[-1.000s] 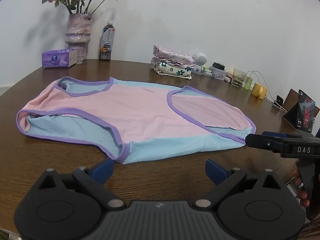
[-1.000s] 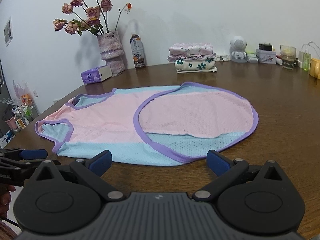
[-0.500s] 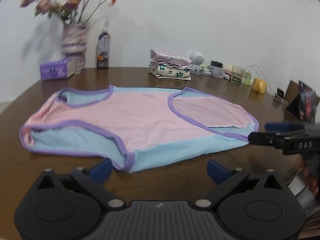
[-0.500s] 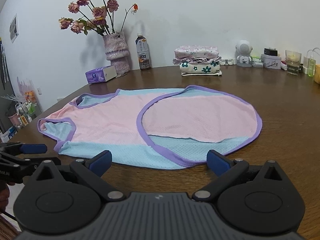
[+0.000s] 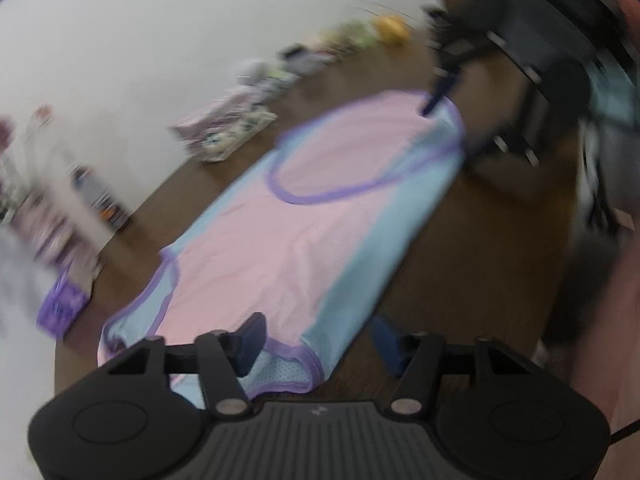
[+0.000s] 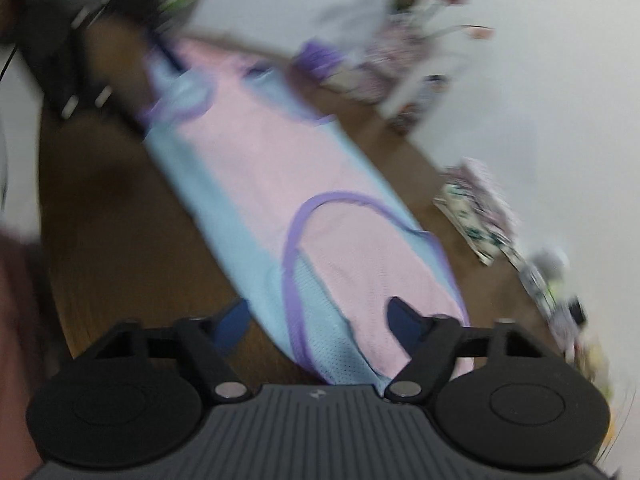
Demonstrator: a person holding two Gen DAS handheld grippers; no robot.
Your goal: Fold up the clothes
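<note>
— Containers first: anything holding anything?

— Only a vase of flowers (image 6: 404, 12) at one o'clock in the right view, too blurred for more.

— And the jaws?

— Left gripper (image 5: 320, 340): jaws wide apart, straddling the purple-trimmed armhole edge of the pink and blue garment (image 5: 304, 216), clamped on nothing. Right gripper (image 6: 320, 320): jaws also wide apart, over the hem end. The garment lies flat on the brown counter (image 5: 480, 248), stretching toward twelve o'clock.
</note>
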